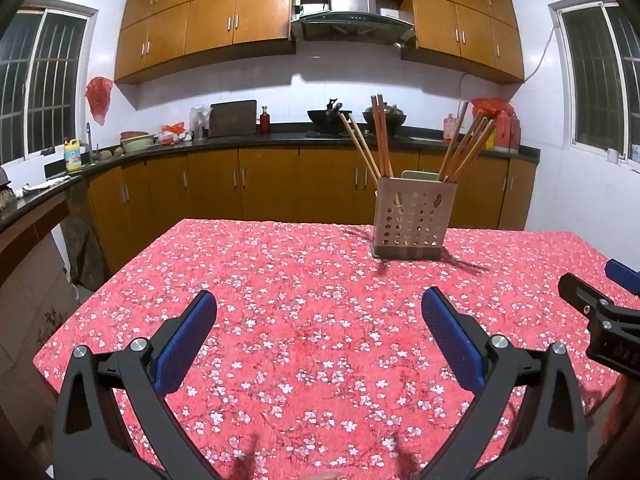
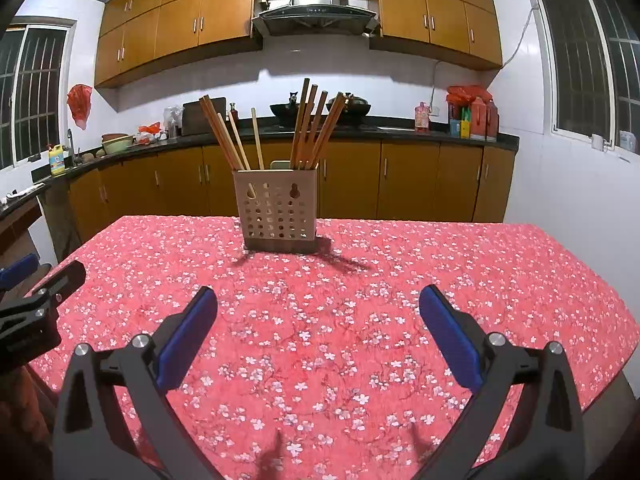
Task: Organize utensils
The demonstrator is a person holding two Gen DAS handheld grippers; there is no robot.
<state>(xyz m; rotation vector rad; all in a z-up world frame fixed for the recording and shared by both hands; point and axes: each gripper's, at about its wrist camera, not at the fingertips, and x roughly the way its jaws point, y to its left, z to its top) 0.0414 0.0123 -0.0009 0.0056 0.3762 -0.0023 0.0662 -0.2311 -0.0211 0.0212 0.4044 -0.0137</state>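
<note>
1. both tongs are spread wide and hold nothing: your left tongs [image 1: 319, 316] and your right tongs [image 2: 318, 312] hover over the near half of the worktop [image 2: 500, 264] with its red flowered cloth.
2. the chopsticks [image 2: 308, 128] all stand in the holder [image 2: 276, 210], which sits at the far middle of the worktop, well apart from both tongs. they lean in two fans, one to the left and one to the right.
3. no loose utensil shows on the cloth, so judge the sorting as done or nearly so; look over the worktop before you reach anywhere.
4. if you tidy a leaning stick, come in from above, close on its upper part and lift straight.
5. keep the other tongs near the holder's wall to steady it; it looks light and may tip or slide on the cloth.
6. keep your two tongs apart so that they do not knock.
</note>
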